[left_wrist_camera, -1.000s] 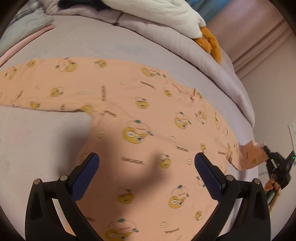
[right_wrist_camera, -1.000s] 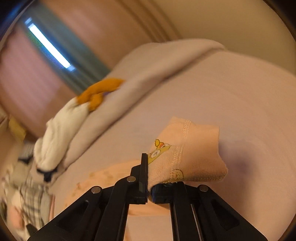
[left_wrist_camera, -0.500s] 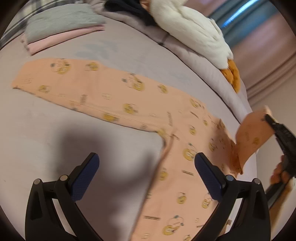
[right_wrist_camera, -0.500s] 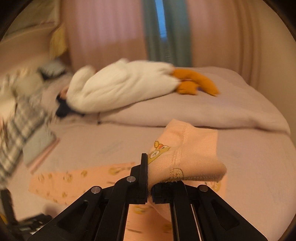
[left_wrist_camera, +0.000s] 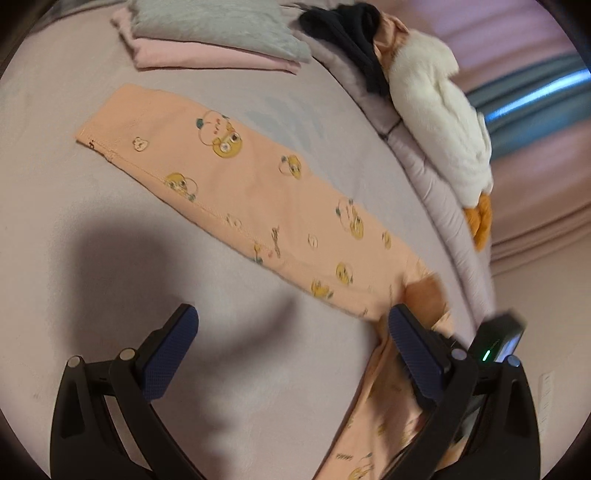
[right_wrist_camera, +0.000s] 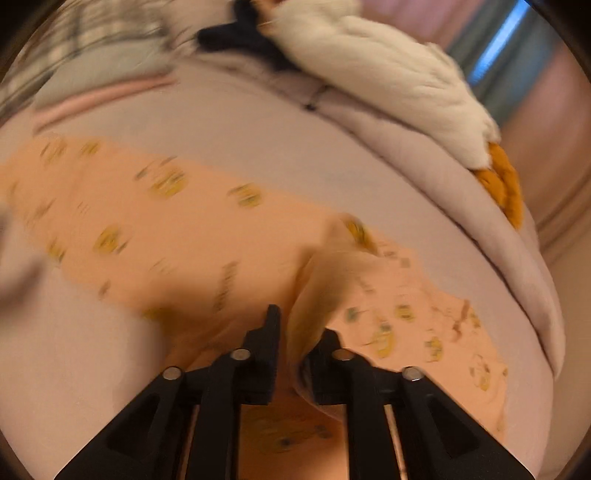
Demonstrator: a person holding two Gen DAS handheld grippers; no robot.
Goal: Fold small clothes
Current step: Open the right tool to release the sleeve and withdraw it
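Observation:
A peach child's shirt with yellow cartoon prints (left_wrist_camera: 258, 192) lies flat on the lilac bed sheet (left_wrist_camera: 74, 221); one long sleeve stretches to the upper left. My left gripper (left_wrist_camera: 291, 343) is open and empty, low over the bare sheet just below that sleeve. My right gripper (right_wrist_camera: 295, 332) is shut on the cuff of the other sleeve (right_wrist_camera: 317, 291) and holds it over the shirt's body (right_wrist_camera: 177, 236). The right gripper's body shows in the left wrist view (left_wrist_camera: 498, 339), at the right.
A folded grey and pink stack (left_wrist_camera: 214, 40) lies at the far left of the bed. A white plush duck with orange feet (left_wrist_camera: 439, 122) and dark clothes (left_wrist_camera: 351, 33) lie on the rolled duvet (right_wrist_camera: 509, 266) along the far edge.
My right gripper has carried the held cuff inward and down over the shirt's body. My left gripper has shifted left, off the shirt, over bare sheet near the flat sleeve.

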